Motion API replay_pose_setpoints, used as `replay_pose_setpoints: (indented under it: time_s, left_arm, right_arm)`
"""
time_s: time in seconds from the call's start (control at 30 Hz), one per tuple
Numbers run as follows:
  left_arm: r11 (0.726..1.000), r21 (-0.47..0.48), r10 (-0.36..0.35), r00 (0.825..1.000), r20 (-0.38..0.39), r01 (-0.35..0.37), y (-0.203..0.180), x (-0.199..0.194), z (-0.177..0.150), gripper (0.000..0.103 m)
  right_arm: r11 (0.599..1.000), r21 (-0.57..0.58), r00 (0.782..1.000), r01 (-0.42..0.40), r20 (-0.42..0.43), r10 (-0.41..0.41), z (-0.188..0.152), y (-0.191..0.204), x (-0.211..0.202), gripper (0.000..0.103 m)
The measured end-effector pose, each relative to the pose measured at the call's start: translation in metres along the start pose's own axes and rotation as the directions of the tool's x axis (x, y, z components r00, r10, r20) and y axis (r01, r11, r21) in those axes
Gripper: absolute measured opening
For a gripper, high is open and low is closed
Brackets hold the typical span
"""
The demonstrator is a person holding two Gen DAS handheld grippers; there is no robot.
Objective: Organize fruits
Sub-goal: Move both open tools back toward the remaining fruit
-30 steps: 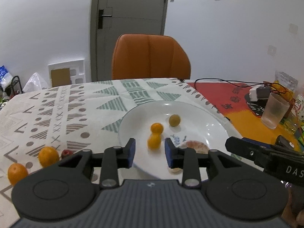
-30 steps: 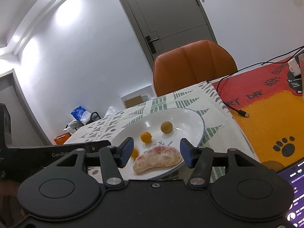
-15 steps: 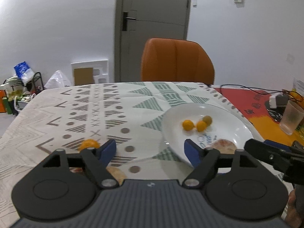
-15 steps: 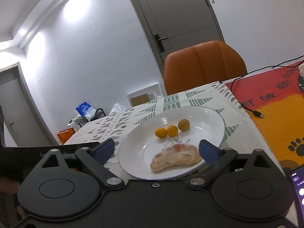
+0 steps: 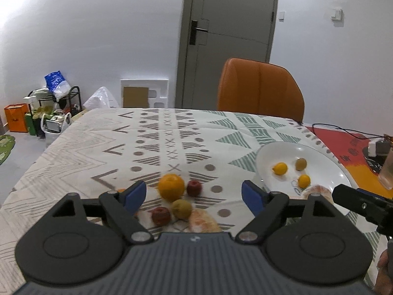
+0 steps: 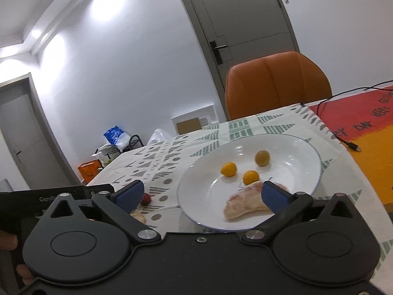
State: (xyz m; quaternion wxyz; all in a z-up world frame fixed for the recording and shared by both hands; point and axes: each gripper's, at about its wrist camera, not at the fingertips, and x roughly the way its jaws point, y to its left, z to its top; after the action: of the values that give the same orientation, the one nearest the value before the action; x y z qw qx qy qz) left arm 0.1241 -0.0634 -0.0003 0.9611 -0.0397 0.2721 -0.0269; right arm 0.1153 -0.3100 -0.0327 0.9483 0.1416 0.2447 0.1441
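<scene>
My left gripper (image 5: 194, 198) hangs over the patterned cloth, its jaws opening wide and gripping nothing. Beyond its tips lie an orange (image 5: 171, 187), two small red fruits (image 5: 194, 188), a green-brown fruit (image 5: 181, 208) and a pomelo segment (image 5: 202, 221). To the right, the white plate (image 5: 270, 154) holds two kumquats (image 5: 280, 168) and a greenish fruit (image 5: 301, 164). My right gripper (image 6: 202, 195) is also opening, at the plate's (image 6: 316, 162) near rim. A pomelo segment (image 6: 245, 204) lies on the plate by its right pad, which covers the segment's end.
An orange chair (image 5: 260, 89) stands behind the table. A red and orange mat (image 6: 368, 132) with a black cable (image 6: 343, 140) covers the table's right side. A plastic cup (image 5: 387, 169) sits at the far right. The table's left edge drops to the floor.
Both grippers' jaws have spread wide. The left view swung from the plate to the loose fruit on the cloth. The right gripper drew back, and the pomelo segment stays on the plate.
</scene>
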Motion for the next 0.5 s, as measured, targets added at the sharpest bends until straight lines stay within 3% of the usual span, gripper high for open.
replay_pose_setpoints:
  time_s: [0.5]
  left_arm:
    - [0.997,-0.062,0.044,0.999,0.004,-0.043,0.042,-0.012,-0.008,0.083]
  right_arm:
    - [0.995,-0.056,0.993,-0.080,-0.088,0.075,-0.008,0.037,0.018,0.103]
